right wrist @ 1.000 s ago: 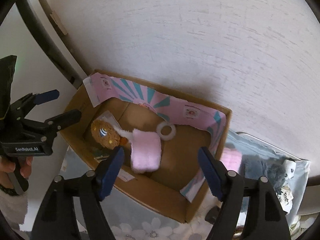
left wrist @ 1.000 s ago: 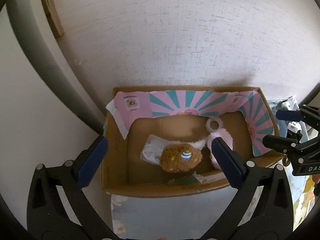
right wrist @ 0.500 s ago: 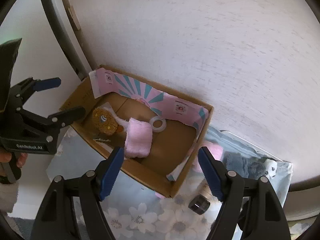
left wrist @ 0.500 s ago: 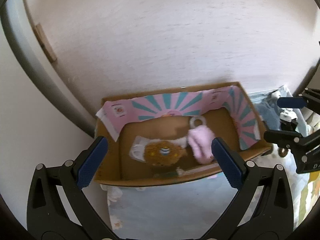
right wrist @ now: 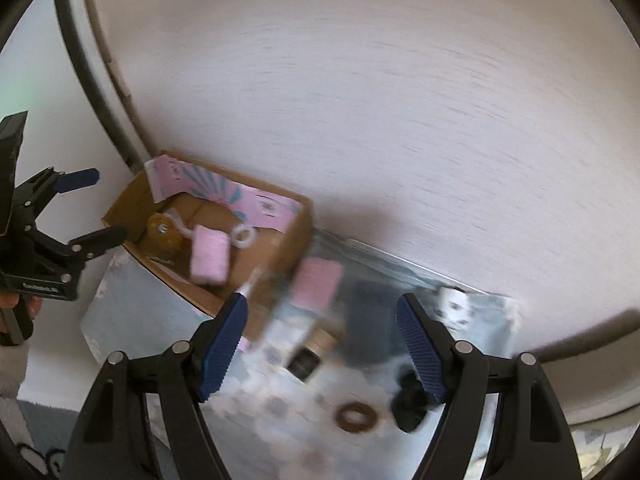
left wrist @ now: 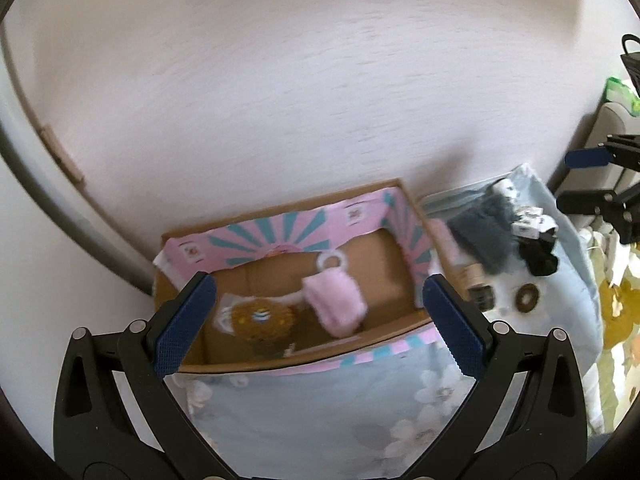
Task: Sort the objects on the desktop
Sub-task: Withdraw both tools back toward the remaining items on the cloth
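A cardboard box (left wrist: pixel 384 326) with a pink and teal lining stands against the wall. In it lie a brown plush toy (left wrist: pixel 262 318), a pink fluffy piece (left wrist: pixel 334 302) and a white ring (left wrist: pixel 332 260). The box also shows in the right wrist view (right wrist: pixel 296 232). My left gripper (left wrist: pixel 316 320) is open and empty, above the box's front. My right gripper (right wrist: pixel 320 340) is open and empty, above the items right of the box: a second pink piece (right wrist: pixel 316 284), a brown ring (right wrist: pixel 356 420) and black items (right wrist: pixel 408 404).
A pale blue floral cloth (left wrist: pixel 320 412) covers the table. Right of the box lie a grey fluffy item (left wrist: pixel 484 232), a small dark cup (left wrist: pixel 482 298) and black-and-white pieces (left wrist: pixel 532 224). A textured white wall is close behind. A dark curved bar (left wrist: pixel 52 200) runs at the left.
Both grippers have pulled back and up from the box, and both views have swung right, so the items right of the box now show. Both stay open and empty.
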Action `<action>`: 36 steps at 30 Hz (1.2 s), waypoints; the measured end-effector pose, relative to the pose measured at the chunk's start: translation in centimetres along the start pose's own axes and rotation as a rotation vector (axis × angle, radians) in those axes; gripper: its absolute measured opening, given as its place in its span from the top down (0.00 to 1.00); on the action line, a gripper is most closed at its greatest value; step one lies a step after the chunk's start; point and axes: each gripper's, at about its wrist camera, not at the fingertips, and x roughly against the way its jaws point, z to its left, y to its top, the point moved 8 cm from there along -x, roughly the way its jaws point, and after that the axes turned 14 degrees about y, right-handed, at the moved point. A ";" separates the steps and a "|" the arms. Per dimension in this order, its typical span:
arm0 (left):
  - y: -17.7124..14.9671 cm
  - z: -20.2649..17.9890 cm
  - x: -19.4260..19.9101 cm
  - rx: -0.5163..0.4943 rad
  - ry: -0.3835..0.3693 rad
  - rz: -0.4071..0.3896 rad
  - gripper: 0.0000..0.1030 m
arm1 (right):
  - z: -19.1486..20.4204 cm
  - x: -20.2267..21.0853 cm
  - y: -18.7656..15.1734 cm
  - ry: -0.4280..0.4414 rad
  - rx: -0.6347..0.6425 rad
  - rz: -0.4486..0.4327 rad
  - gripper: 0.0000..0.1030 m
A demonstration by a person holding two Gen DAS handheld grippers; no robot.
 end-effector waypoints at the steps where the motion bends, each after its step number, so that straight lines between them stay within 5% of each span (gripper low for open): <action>1: 0.1 -0.6 0.3 -0.006 -0.005 -0.004 0.00 | -0.6 0.5 -0.4 -0.006 -0.004 -0.003 0.29; 16: -4.0 -10.8 2.6 0.074 -0.022 -0.018 0.00 | -8.4 3.7 -6.4 -0.056 0.047 0.041 0.29; 26: -7.8 -18.4 -2.2 0.113 0.071 0.000 0.01 | -12.7 -1.8 -9.7 0.018 0.074 0.120 0.29; 36: -9.1 -21.7 -6.6 0.139 0.164 0.002 0.03 | -15.0 -6.7 -10.0 0.077 0.093 0.133 0.29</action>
